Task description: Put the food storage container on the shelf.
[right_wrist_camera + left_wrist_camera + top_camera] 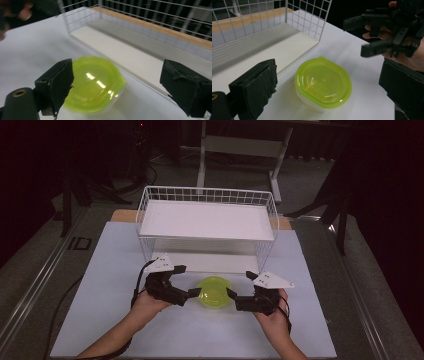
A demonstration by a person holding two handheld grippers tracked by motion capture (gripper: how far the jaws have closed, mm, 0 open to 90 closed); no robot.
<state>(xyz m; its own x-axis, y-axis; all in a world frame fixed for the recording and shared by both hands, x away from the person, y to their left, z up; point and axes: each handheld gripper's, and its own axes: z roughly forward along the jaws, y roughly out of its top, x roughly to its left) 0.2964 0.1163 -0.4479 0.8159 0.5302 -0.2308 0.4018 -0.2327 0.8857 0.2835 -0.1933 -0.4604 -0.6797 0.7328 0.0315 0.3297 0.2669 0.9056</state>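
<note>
Green-lidded container (93, 83) — blurred, part-hidden

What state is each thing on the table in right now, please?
Container: lid on, upright on the table, not held.
Left gripper: open, beside the container.
Right gripper: open, on the container's other side.
Wire rack: upright, both shelves bare.
</note>
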